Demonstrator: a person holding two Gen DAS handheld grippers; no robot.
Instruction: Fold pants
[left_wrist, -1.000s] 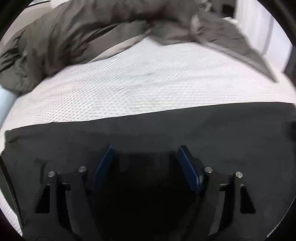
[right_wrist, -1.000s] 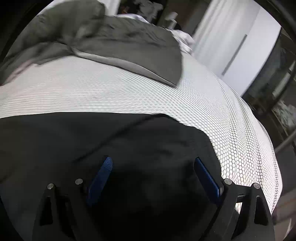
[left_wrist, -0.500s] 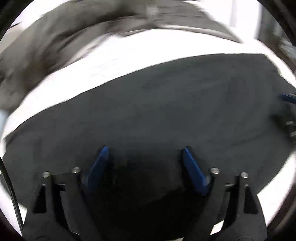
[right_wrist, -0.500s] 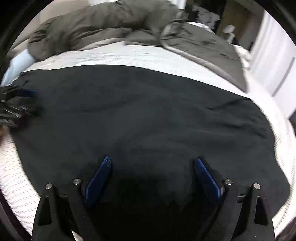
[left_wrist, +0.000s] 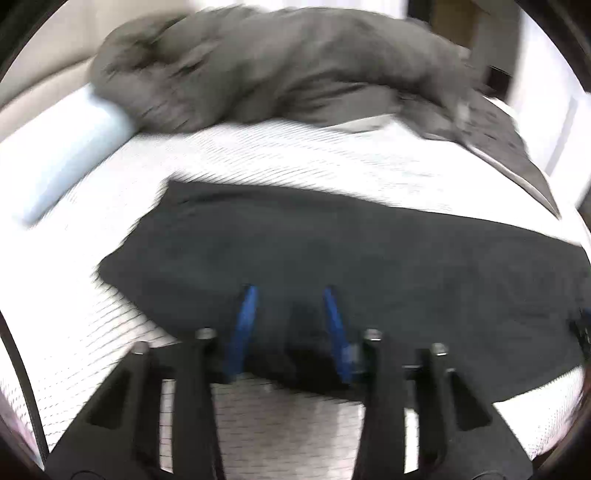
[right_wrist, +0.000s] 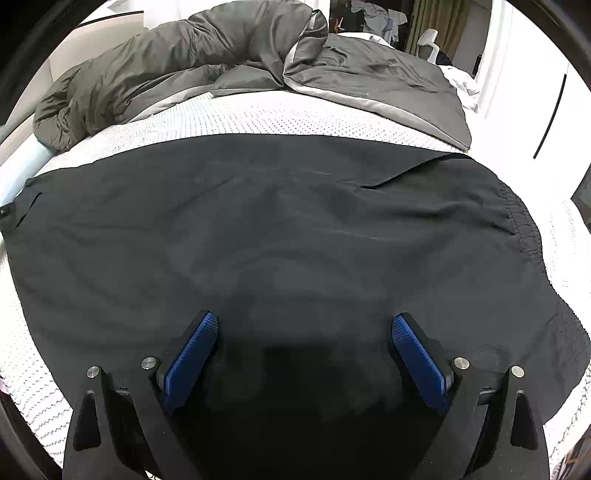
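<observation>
Black pants (right_wrist: 280, 229) lie spread flat across the white bed, waistband at the right (right_wrist: 517, 221). My right gripper (right_wrist: 304, 321) hovers over their near middle, jaws wide open and empty. In the blurred left wrist view the pants (left_wrist: 332, 251) stretch from the left end to the right. My left gripper (left_wrist: 290, 291) sits at their near edge with its blue fingers (left_wrist: 245, 317) narrowed but apart, fabric lying between them. Whether it pinches the cloth is unclear.
A crumpled grey duvet (right_wrist: 221, 62) is heaped along the far side of the white mattress (right_wrist: 280, 114). A pale blue pillow (left_wrist: 74, 155) lies at the far left. A white wall and wardrobe stand at the right.
Both cameras have pulled back and show more of the pants. My left gripper has moved to the pants' near edge and its fingers have narrowed. The right jaws stay wide.
</observation>
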